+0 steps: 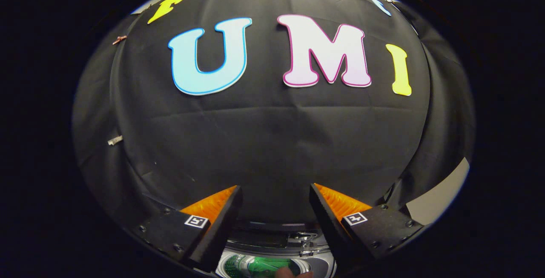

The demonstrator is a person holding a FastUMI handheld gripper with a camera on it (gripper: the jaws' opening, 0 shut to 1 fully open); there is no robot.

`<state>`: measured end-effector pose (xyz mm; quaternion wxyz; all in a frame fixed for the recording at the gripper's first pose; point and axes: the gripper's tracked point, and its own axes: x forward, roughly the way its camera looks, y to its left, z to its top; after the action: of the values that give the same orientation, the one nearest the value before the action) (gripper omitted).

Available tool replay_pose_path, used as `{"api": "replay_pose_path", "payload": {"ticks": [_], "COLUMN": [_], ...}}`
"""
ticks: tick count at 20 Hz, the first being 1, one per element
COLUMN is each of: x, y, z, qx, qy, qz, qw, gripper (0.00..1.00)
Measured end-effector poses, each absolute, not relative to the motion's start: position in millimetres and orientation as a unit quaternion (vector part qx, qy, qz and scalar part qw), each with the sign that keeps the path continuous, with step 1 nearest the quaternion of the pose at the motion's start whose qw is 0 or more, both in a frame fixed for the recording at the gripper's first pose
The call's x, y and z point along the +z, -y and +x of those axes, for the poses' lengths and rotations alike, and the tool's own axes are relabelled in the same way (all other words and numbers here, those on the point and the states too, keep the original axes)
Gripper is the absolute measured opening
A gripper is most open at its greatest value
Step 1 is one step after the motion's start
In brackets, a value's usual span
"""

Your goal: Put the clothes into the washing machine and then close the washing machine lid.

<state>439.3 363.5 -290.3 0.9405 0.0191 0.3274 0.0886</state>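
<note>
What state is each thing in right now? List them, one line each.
tool: open, fingers spread apart, nothing between them, aimed at the booth wall.
washing machine: below the fingers, top opening uncovered, drum visible.
washing machine lid: raised at the back of the opening, not closed.
green item: lying inside the drum; what it is cannot be told.

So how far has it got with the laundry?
Something green lies in the washing machine's drum, perhaps clothing already dropped in. The gripper holds nothing, its fingers apart and pointing at the booth wall above the machine. The drum looks uncovered, so closing the lid seems left.
</note>
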Motion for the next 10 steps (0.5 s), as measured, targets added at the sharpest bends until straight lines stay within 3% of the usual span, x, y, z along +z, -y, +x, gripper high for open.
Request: {"api": "replay_pose_path", "payload": {"ticks": [10], "x": [-281], "y": [-364], "z": [409], "qx": [0.108], "qy": [-0.291], "qz": [0.019], "qw": [0.95], "gripper": [1.0]}}
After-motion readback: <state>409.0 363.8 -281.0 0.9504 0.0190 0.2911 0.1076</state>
